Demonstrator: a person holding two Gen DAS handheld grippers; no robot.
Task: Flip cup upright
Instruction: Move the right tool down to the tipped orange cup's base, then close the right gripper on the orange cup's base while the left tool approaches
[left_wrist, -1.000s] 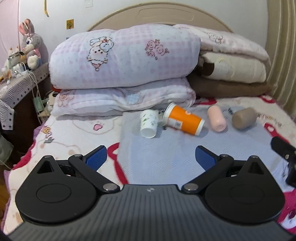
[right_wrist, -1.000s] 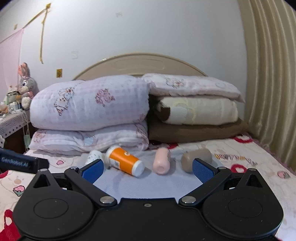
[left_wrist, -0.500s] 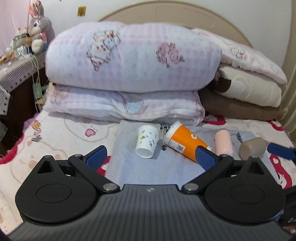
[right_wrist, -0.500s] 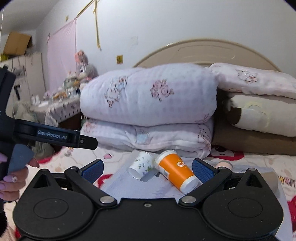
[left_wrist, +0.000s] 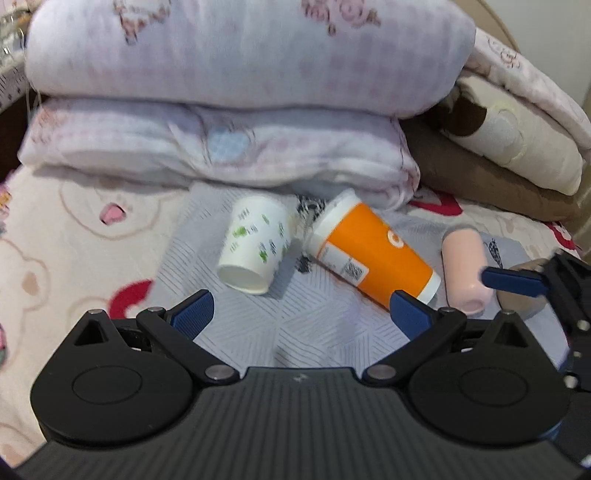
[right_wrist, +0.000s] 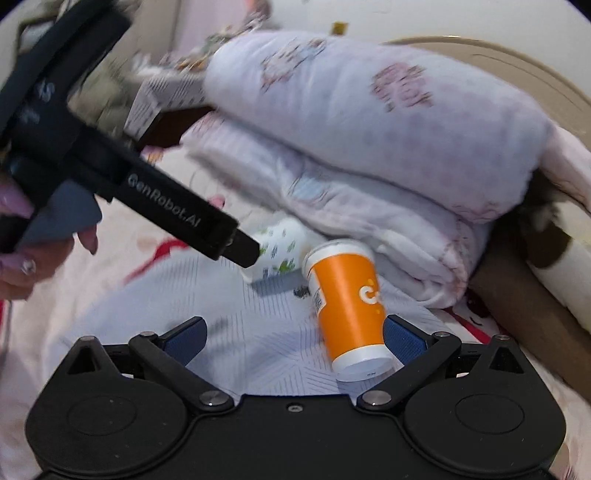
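Orange cup (right_wrist: 349, 314) lying sideways, right tongs (right_wrist: 293, 338) apparently gaping around it

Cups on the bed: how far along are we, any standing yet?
None is done: the orange cup, white cup, pink cup and a brown one beside it all lie on their sides. In hand: nothing. The right hand-held gripper is open, with the orange cup's base by its right finger. The left hand-held gripper is open too. Every flip remains.
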